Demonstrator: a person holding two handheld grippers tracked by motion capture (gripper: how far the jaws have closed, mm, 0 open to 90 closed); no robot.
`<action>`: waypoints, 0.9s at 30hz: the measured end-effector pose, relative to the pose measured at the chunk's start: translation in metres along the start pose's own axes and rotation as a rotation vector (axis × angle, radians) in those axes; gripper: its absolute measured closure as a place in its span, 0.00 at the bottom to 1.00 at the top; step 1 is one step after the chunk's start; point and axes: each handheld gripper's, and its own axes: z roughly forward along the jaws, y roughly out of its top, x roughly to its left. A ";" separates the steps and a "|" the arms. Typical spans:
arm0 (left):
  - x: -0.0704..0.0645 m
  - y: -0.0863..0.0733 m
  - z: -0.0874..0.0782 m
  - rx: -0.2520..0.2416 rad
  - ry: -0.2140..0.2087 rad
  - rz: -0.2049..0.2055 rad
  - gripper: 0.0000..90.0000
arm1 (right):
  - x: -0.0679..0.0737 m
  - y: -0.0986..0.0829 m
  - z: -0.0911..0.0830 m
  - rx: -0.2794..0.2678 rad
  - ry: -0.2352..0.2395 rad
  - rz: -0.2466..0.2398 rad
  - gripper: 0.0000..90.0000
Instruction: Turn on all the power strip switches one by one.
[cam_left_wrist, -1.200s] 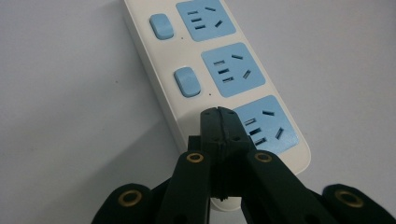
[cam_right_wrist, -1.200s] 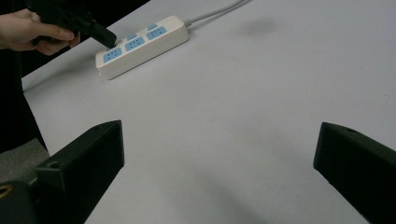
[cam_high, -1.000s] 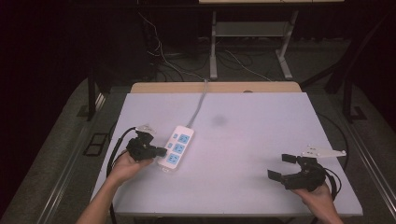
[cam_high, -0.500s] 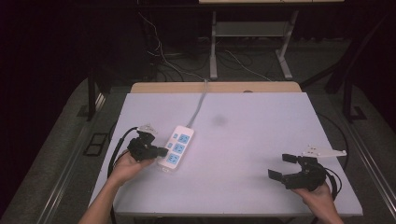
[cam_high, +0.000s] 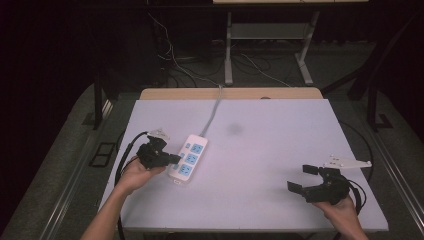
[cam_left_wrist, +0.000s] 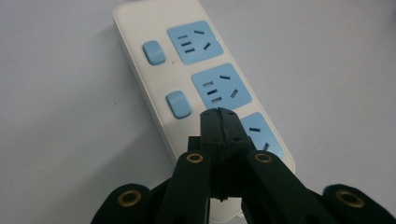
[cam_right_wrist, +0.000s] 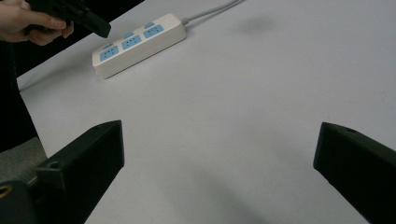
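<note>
A pale grey tabletop (cam_high: 260, 150) is seen from above, with a wooden strip along its far edge. On its left half a white power strip (cam_high: 188, 158) is laid flat, running from the near left toward the far middle, and its grey cord (cam_high: 214, 111) is led off over the far edge. Three blue sockets are set in a row along the power strip, and blue switches (cam_left_wrist: 179, 104) are placed beside them, as shown in the left gripper view. The left gripper (cam_high: 172, 159) is held at the power strip's left side; its jaws are pressed together with nothing between them, and their tips are poised over the strip between the middle socket and the nearest one. Whether the tips are touching the surface cannot be told. The right gripper (cam_high: 303, 178) is held well apart, near the tabletop's right front corner, with its jaws spread wide and nothing between them.
</note>
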 end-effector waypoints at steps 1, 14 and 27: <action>0.000 0.001 -0.001 0.002 0.002 0.003 1.00 | 0.000 0.000 0.000 -0.001 0.001 0.000 0.02; 0.006 0.017 -0.007 -0.005 0.005 0.010 1.00 | -0.001 0.000 -0.001 -0.003 0.001 0.002 0.02; 0.017 0.029 -0.002 0.012 0.015 0.009 1.00 | -0.001 0.000 0.000 -0.001 0.000 0.001 0.02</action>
